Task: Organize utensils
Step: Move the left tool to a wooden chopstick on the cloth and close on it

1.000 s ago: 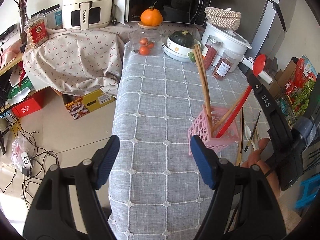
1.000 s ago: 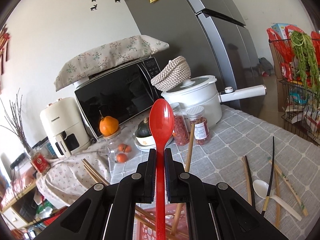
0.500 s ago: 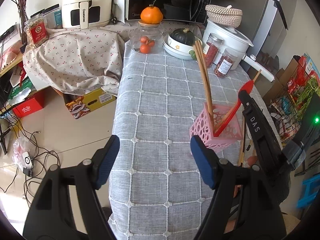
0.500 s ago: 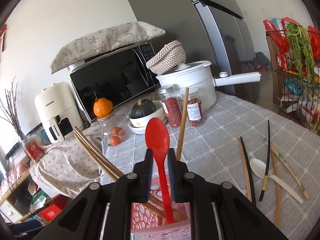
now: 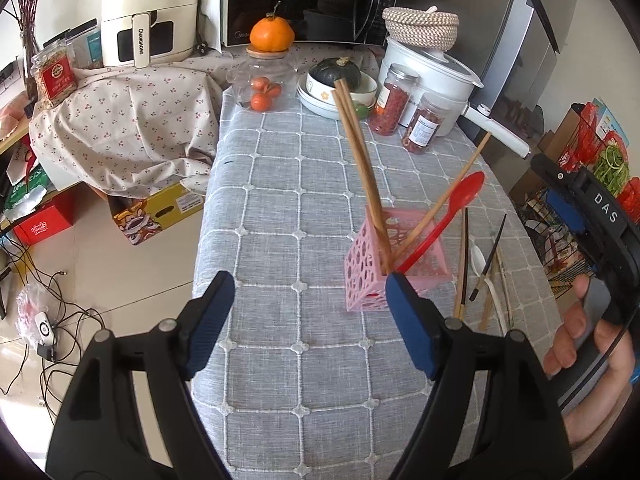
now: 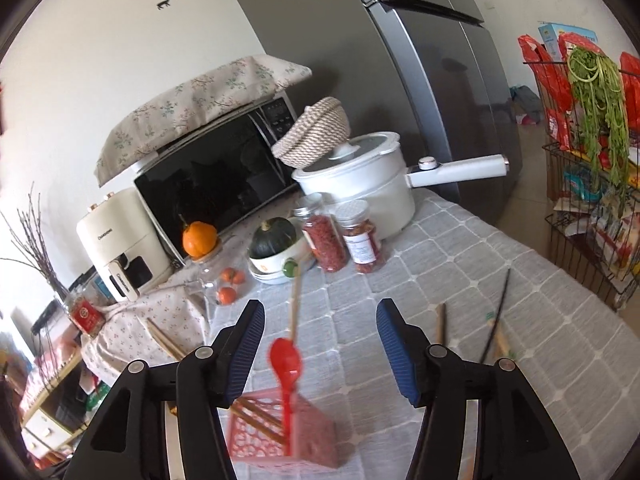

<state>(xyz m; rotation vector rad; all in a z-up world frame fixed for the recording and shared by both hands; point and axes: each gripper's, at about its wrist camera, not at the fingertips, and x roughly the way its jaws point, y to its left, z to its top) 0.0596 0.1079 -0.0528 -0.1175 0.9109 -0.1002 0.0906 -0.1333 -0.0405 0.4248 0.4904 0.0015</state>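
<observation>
The pink perforated holder (image 5: 394, 258) stands on the grey checked tablecloth (image 5: 300, 184), toward the right side of the table as the left wrist view shows it. Inside it stand a pair of brown wooden chopsticks (image 5: 358, 148) leaning to the upper left, a single lighter chopstick (image 5: 452, 188) leaning to the upper right, and the red spoon (image 5: 448, 212), bowl upward and tilted right.

The right gripper (image 6: 318, 350) has just been opening its jaws. The blue pads stand well apart and press on nothing. In its own view the red spoon's bowl appears between the fingers, untouched by either pad, with the handle down in the holder; this part of the view is blurred. The person's hand (image 5: 592, 356) grasps that gripper's handle at the right edge of the left wrist view.

The left gripper (image 5: 308, 316) hangs above the near part of the tablecloth with its jaws wide and nothing between them. Its right finger (image 5: 408, 320) sits just in front of the holder's near corner; contact cannot be confirmed.

Loose on the cloth just right of the holder lie a white spoon (image 5: 480, 262), a dark chopstick (image 5: 490, 258) and further wooden chopsticks (image 5: 462, 264).
</observation>
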